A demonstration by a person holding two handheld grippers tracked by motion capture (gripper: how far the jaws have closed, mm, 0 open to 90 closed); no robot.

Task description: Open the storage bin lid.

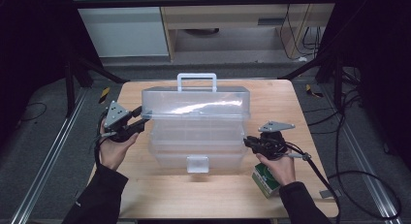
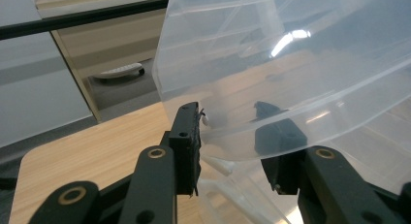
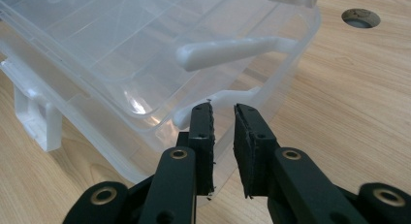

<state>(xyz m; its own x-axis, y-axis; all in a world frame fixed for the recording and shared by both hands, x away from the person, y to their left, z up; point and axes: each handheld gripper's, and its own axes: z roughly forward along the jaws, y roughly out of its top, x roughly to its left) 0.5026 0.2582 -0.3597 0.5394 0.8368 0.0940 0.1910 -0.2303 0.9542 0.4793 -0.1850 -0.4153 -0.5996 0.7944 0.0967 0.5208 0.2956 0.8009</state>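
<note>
A clear plastic toolbox [image 1: 196, 146] with fold-out trays stands mid-table, its white handle [image 1: 196, 81] at the back. Its upper tray [image 1: 194, 105] is raised above the lower layers. My left gripper [image 1: 143, 118] grips that tray's left end. In the left gripper view the tray's corner [image 2: 271, 78] sits between the jaws of the left gripper [image 2: 232, 122], one jaw outside the wall, the other seen through the plastic. My right gripper [image 1: 248, 141] is at the box's right end. Close up, the right gripper [image 3: 224, 107] stands with a narrow gap just short of a white link arm [image 3: 242, 95].
A green-and-white carton [image 1: 265, 180] lies under the right hand near the table's front right. The box's white front latch [image 1: 197, 164] faces me. A round hole [image 3: 361, 18] is in the wooden tabletop [image 1: 160, 195]. Cables trail off the right edge.
</note>
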